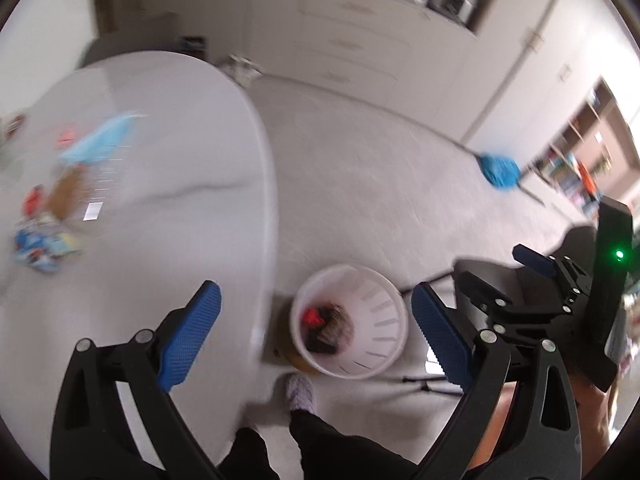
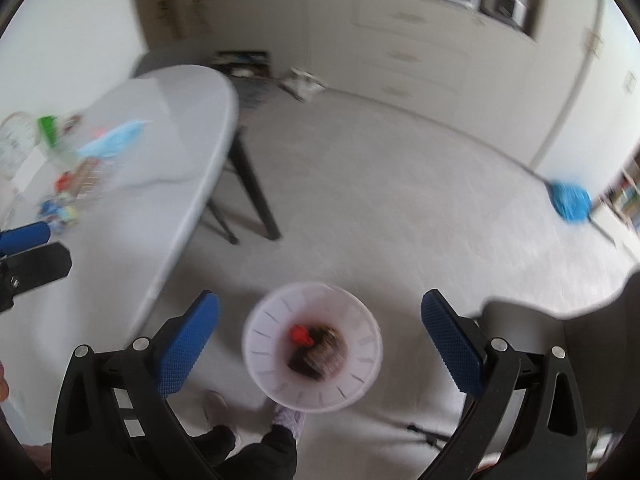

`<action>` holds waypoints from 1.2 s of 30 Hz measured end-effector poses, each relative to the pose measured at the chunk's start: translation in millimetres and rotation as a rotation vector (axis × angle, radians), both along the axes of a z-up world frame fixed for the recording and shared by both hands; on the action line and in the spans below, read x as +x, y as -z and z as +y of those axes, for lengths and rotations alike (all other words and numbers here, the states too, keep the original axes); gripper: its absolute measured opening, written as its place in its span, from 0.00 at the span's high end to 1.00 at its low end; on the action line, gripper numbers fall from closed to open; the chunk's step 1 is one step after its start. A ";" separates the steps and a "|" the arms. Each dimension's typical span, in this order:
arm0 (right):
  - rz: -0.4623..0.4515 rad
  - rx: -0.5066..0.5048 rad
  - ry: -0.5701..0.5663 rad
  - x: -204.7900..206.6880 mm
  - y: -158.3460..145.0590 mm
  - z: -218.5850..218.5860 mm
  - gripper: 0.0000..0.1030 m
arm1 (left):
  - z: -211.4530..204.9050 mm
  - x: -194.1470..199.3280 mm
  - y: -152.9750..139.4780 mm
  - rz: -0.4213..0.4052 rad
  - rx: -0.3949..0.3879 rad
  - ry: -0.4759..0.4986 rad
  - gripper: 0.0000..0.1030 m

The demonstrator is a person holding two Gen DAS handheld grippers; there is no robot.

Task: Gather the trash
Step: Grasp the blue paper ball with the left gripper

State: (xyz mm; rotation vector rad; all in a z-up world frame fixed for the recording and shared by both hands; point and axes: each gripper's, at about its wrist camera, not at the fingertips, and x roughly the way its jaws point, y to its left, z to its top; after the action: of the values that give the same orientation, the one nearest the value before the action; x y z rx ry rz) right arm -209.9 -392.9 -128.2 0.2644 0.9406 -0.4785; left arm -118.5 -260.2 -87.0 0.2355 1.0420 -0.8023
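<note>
Wrappers (image 1: 42,246) on table (image 1: 168,208) too blurred to read.

Left gripper (image 1: 316,336) jaws wide apart, nothing between pads, pointing steeply down. Right gripper (image 2: 320,340) likewise wide, empty, angled down, just right of left. Person's feet (image 1: 300,392) below.

My left gripper (image 1: 316,336) wide open, nothing between pads | white bin (image 1: 349,321) on floor below, red and dark scraps inside | table (image 1: 168,184) left, blurred wrappers (image 1: 44,244) on it | my right gripper (image 1: 532,280) alongside.
</note>
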 end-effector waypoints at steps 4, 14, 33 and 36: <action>-0.052 -0.021 -0.151 41.1 -21.1 41.3 0.03 | 67.0 24.1 -16.4 -0.068 -0.019 -0.149 0.11; -0.103 0.000 -0.502 153.7 -36.6 169.0 0.03 | 232.7 80.7 -17.7 -0.092 -0.014 -0.552 0.11; -0.018 0.047 -0.725 315.4 5.8 325.0 0.03 | 417.0 270.5 72.9 -0.052 0.065 -0.803 0.13; 0.004 0.047 -0.746 332.0 16.1 331.6 0.03 | 420.1 297.3 92.8 -0.032 0.085 -0.794 0.17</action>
State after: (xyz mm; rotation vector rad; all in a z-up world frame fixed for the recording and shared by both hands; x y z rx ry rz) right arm 122.2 -61.3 -144.2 -0.0560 0.9790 0.2297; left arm 178.8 159.9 -179.8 -0.1006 1.0257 -0.0367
